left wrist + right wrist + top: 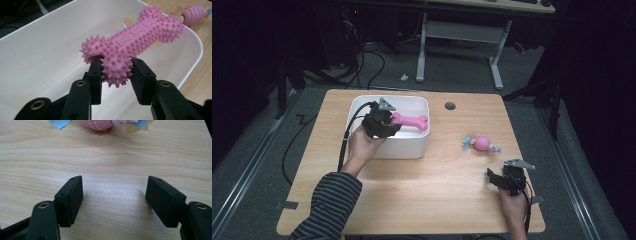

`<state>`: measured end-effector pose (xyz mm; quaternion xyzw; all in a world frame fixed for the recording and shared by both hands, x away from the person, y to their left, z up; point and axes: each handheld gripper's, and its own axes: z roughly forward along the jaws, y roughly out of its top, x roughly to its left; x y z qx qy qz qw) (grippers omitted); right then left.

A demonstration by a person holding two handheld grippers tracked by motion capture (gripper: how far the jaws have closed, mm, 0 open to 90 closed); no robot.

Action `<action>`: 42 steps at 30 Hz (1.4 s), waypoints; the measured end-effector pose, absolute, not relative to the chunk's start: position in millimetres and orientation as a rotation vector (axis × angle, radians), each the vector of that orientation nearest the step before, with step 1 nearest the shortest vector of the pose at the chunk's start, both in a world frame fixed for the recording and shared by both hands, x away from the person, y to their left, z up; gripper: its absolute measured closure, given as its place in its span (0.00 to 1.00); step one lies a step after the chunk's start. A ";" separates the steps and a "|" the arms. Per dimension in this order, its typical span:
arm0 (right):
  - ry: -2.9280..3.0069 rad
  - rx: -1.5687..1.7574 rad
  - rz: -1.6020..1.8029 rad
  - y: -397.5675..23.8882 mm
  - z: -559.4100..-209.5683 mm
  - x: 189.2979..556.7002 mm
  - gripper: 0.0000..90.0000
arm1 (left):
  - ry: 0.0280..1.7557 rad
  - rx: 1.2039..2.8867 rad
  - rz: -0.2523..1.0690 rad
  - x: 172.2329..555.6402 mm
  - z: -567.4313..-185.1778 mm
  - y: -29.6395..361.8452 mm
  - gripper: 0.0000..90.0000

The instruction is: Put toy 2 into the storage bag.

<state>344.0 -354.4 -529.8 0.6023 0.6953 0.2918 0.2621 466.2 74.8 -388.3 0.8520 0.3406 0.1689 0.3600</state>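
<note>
Left gripper [116, 72] pinches the pink spiked bone [132, 42] above the white bin [412, 145] (unreleased), while right gripper [113, 202], jaws spread, idles with the ball toy [482, 143] at its 11 o'clock, outstanding.

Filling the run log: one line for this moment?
left claw: shut on pink bone over white bin | right claw: open

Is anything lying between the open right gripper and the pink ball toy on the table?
Nothing visible. Bare table runs from the right gripper, jaws apart, to the pink ball toy. The bin stands off to the side.
</note>
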 end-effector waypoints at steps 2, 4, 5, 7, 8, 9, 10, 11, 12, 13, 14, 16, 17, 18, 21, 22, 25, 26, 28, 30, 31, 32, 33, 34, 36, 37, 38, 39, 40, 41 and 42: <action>1.882 1.627 0.789 -354.5 -529.8 344.0 0.34 | 0.878 2.200 0.436 466.9 -389.1 74.2 0.71; 1.881 1.629 0.789 -354.4 -529.8 344.0 0.34 | 0.881 2.198 0.433 467.3 -389.2 74.4 0.71; 1.881 1.629 0.789 -354.4 -529.8 344.0 0.34 | 0.881 2.198 0.433 467.3 -389.2 74.4 0.71; 1.881 1.629 0.789 -354.4 -529.8 344.0 0.34 | 0.882 2.200 0.430 467.3 -389.3 74.6 0.71; 1.881 1.629 0.789 -354.4 -529.8 344.0 0.34 | 0.884 2.198 0.428 467.3 -389.6 74.4 0.71; 1.882 1.629 0.789 -354.4 -529.8 344.0 0.34 | 0.888 2.202 0.421 467.8 -390.0 74.3 0.70; 1.882 1.629 0.789 -354.4 -529.8 344.0 0.34 | 0.888 2.202 0.421 467.8 -390.0 74.3 0.70; 1.881 1.630 0.789 -354.4 -529.8 343.9 0.34 | 0.893 2.202 0.416 468.2 -390.3 74.3 0.70; 1.881 1.629 0.789 -354.4 -529.8 343.9 0.34 | 0.894 2.202 0.411 468.6 -390.6 74.5 0.70; 1.880 1.632 0.789 -354.2 -529.7 343.9 0.34 | 0.896 2.203 0.407 469.0 -390.8 74.6 0.70; 1.881 1.631 0.789 -354.3 -529.7 343.9 0.34 | 0.898 2.205 0.402 469.2 -391.0 74.7 0.70; 1.881 1.631 0.789 -354.3 -529.7 343.9 0.34 | 0.901 2.205 0.405 469.4 -391.3 75.0 0.70; 1.881 1.631 0.789 -354.3 -529.7 343.9 0.34 | 0.901 2.205 0.405 469.4 -391.3 75.0 0.70; 1.881 1.629 0.789 -354.4 -529.8 344.0 0.34 | 0.902 2.205 0.404 469.7 -391.5 75.0 0.70; 1.881 1.631 0.789 -354.3 -529.7 343.9 0.34 | 0.912 2.208 0.382 470.6 -392.6 74.7 0.69; 1.881 1.629 0.789 -354.4 -529.8 343.9 0.34 | 0.917 2.208 0.371 471.4 -393.5 75.0 0.69; 1.881 1.630 0.789 -354.4 -529.8 343.9 0.34 | 0.926 2.204 0.350 472.3 -394.5 75.7 0.68; 1.881 1.630 0.789 -354.4 -529.8 343.9 0.34 | 0.926 2.204 0.350 472.3 -394.5 75.7 0.67; 1.881 1.629 0.790 -354.4 -529.8 343.9 0.34 | 0.929 2.194 0.325 472.7 -394.6 76.3 0.61; 1.881 1.630 0.790 -354.4 -529.8 343.9 0.34 | 0.928 2.186 0.323 472.1 -393.7 75.7 0.56; 1.881 1.630 0.790 -354.4 -529.8 343.9 0.34 | 0.926 2.179 0.325 471.5 -393.4 75.1 0.56; 1.882 1.630 0.790 -354.5 -529.7 343.9 0.34 | 0.922 2.180 0.323 470.7 -392.8 74.3 0.53; 1.882 1.630 0.790 -354.5 -529.7 343.9 0.34 | 0.922 2.180 0.323 470.7 -392.8 74.3 0.51; 1.882 1.630 0.791 -354.5 -529.8 343.9 0.34 | 0.923 2.182 0.327 470.5 -393.0 73.8 0.51; 1.882 1.630 0.791 -354.5 -529.8 343.9 0.34 | 0.923 2.181 0.342 469.5 -392.4 74.1 0.47; 1.882 1.629 0.791 -354.5 -529.8 343.9 0.34 | 0.923 2.178 0.353 469.0 -391.9 74.3 0.46; 1.882 1.629 0.791 -354.5 -529.8 343.9 0.34 | 0.923 2.178 0.353 469.0 -391.9 74.3 0.44; 1.882 1.629 0.791 -354.5 -529.8 343.9 0.34 | 0.923 2.176 0.363 468.2 -391.1 74.7 0.44; 1.882 1.629 0.791 -354.5 -529.8 343.9 0.34 | 0.916 2.171 0.377 466.6 -389.4 76.3 0.43; 1.882 1.629 0.791 -354.5 -529.8 343.9 0.34 | 0.916 2.171 0.377 466.6 -389.4 76.3 0.42; 1.882 1.629 0.790 -354.4 -529.8 343.9 0.34 | 0.913 2.169 0.388 465.4 -388.6 77.2 0.42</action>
